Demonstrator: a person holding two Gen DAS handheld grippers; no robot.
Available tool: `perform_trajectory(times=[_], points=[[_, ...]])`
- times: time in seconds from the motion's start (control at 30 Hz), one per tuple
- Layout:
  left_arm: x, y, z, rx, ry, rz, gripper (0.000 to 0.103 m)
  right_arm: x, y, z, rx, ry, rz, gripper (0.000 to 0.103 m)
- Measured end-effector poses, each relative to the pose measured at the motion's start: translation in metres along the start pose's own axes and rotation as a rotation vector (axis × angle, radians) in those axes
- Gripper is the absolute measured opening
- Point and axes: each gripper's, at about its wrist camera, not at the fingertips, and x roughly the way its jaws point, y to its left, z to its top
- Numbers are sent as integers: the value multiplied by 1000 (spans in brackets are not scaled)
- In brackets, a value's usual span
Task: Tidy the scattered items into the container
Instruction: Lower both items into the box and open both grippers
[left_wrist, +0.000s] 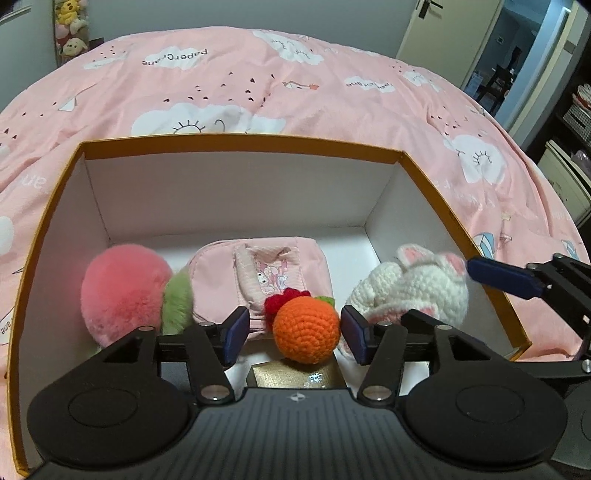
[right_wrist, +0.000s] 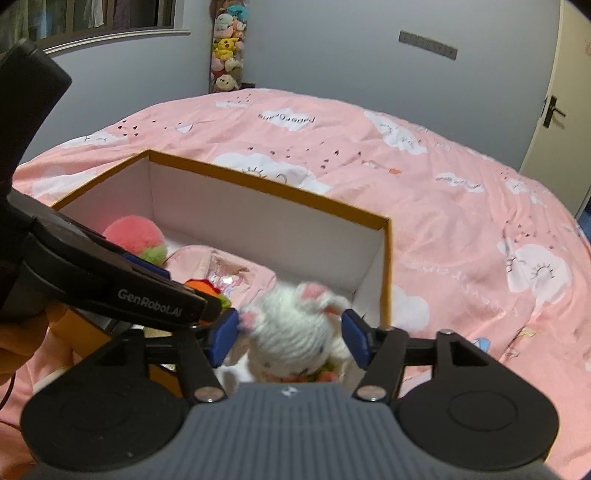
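Left wrist view. Nearest the lens: left gripper (left_wrist: 295, 334), jaws parted, pads clear on both sides of the orange crochet ball (left_wrist: 306, 334), which is released, not gripped. Ball inside the cardboard box (left_wrist: 240, 142), near its front wall, resting on a brass-coloured block (left_wrist: 299, 374). Behind the ball: pink pouch (left_wrist: 258, 273) on the box floor. Left of the pouch: pink plush ball (left_wrist: 123, 291) with green tuft. Right of the ball, against the box's right wall: white crochet rabbit (left_wrist: 410, 288), with one blue finger of the right gripper just beside its ear.

Right wrist view. Nearest the lens: right gripper (right_wrist: 290, 338), jaws spread, rabbit (right_wrist: 295, 332) between the pads, blurred. Left pad at the rabbit's ear, right pad clear; apparently let go rather than clamped. Rabbit inside the box (right_wrist: 386, 273), at its near right corner. Left gripper body crossing the frame's left side.

Risks, as judgement: yarn loops snagging on a pad during withdrawal, dragging the rabbit or ball back over the box rim; ball rolling off the block if nudged; the two close-set grippers colliding if lifted together.
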Motion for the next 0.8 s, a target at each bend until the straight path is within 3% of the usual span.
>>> perform_trajectory(times=[0.27,0.8], points=[[-14,-4,0,-2,-73,36,71,-10,-2,4,17,-45,-43,80],[-58,-18,5,59,-255,83,75,-36,-2,14,72,-141,-62,85]])
